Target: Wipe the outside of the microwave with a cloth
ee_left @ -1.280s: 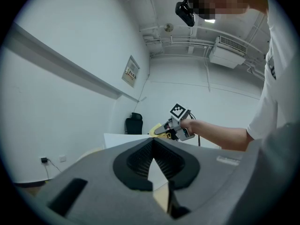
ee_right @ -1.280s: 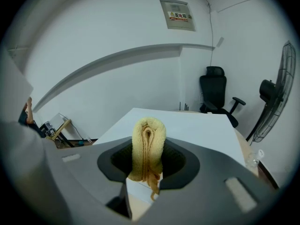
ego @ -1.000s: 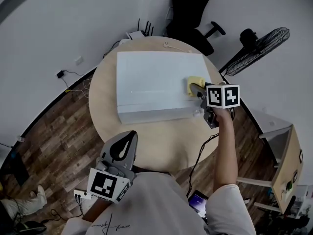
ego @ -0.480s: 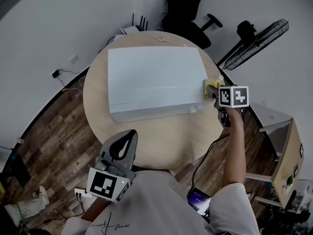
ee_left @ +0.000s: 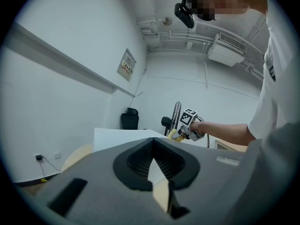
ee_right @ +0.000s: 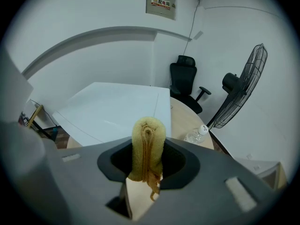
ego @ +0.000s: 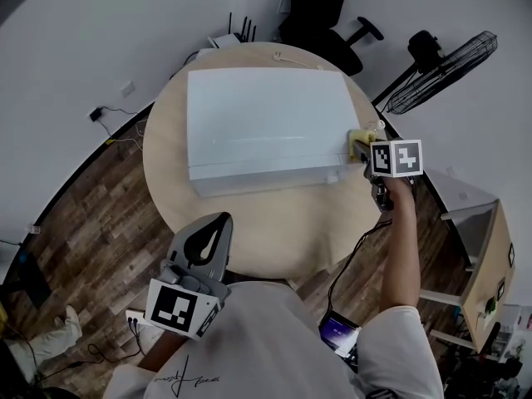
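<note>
Yellow cloth (ego: 359,137): clamped as a thick upright fold, and pressed at the right edge of the microwave's top, near the front corner.
Right tongs (ego: 364,146): clenched on the cloth. In the right gripper view the fold is seen standing up out of the jaws, with a frayed end hanging below.
Microwave (ego: 266,123): white, set on the round tabletop (ego: 274,223), its broad top left bare.
Change: a second ago the cloth was being run over the top panel, well inside the right edge. It has since been carried outward, and now it is found at the edge itself!
Meaning for the task: the stroke across the top is judged finished on this side. The right side wall looks to be next, and the front and left are probably still to be wiped.
Left tongs (ego: 214,227): closed on nothing, held low by the person's body, well apart from the microwave. No part is being taken.
Risk: a water bottle (ee_right: 198,134) is stood on the tabletop near that right wall, and it could be knocked if the cloth is dragged down there.
</note>
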Motion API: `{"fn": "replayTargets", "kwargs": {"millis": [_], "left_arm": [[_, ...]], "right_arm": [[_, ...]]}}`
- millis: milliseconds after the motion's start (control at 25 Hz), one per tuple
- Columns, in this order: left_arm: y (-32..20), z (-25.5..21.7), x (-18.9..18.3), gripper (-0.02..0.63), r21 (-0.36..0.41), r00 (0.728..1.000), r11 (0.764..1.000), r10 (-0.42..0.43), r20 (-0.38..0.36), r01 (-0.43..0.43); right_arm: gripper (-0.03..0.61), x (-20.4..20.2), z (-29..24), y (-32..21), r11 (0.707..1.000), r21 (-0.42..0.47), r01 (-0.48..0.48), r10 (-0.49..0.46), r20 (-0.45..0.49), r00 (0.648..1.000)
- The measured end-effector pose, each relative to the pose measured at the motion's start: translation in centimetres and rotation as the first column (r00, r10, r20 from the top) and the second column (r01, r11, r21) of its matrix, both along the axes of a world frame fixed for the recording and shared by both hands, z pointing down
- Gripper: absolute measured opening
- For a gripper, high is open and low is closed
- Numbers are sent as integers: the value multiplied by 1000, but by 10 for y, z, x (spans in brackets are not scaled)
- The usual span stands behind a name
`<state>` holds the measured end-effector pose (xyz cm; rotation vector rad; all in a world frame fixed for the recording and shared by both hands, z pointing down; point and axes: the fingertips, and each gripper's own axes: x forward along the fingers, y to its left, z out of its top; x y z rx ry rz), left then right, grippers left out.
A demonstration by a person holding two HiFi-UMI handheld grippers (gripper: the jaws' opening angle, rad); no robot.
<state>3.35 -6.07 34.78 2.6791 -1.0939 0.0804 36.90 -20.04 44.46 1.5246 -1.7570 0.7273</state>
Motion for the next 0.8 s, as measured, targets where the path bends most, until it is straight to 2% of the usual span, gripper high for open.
{"fn": "replayTargets", "kwargs": {"millis": [800], "left_arm": [[14,-2,-41,-11,7,999,999,-32,-25,32]], "right_arm": [[137,-93,0,-12,996,1,94,-94,23,995]]}}
